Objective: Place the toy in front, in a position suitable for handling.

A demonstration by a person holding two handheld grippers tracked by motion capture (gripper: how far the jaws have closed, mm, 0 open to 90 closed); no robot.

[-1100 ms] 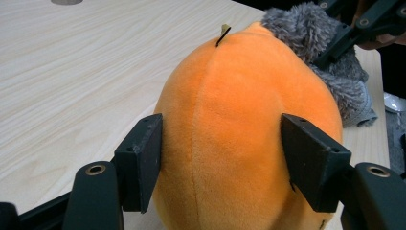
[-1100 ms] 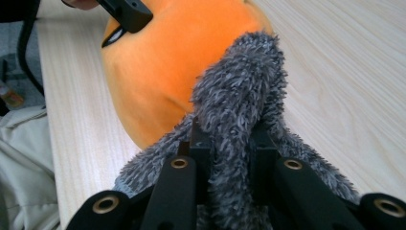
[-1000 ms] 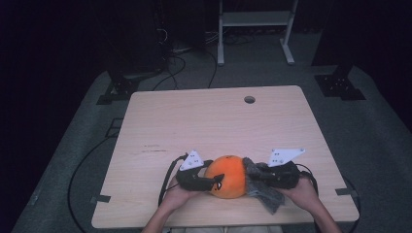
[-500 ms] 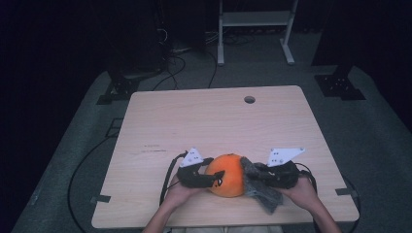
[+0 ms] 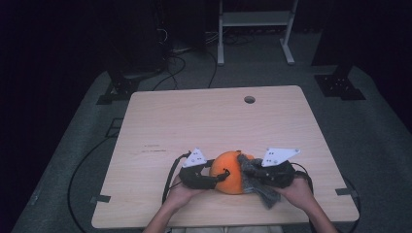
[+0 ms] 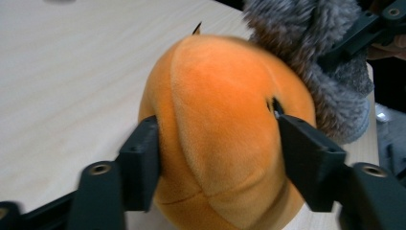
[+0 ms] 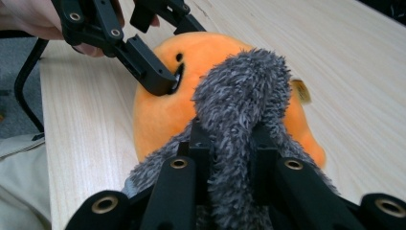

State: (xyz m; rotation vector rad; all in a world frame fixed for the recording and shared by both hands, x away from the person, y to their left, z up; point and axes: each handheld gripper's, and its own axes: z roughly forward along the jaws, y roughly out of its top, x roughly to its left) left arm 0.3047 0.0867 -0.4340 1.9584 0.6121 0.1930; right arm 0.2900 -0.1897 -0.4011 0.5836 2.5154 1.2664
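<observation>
High view: round orange plush ball sits lower centre on the wooden table. Left gripper jaws, just closing, pinch it; right gripper clamps the fuzzy grey cloth.

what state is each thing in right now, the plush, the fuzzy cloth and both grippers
orange plush: on the table, squeezed at both sides
grey fuzzy cloth: draped over the plush, one fold pinched
left gripper: jaws just closing on the plush
right gripper: jaws shut on the cloth
</observation>
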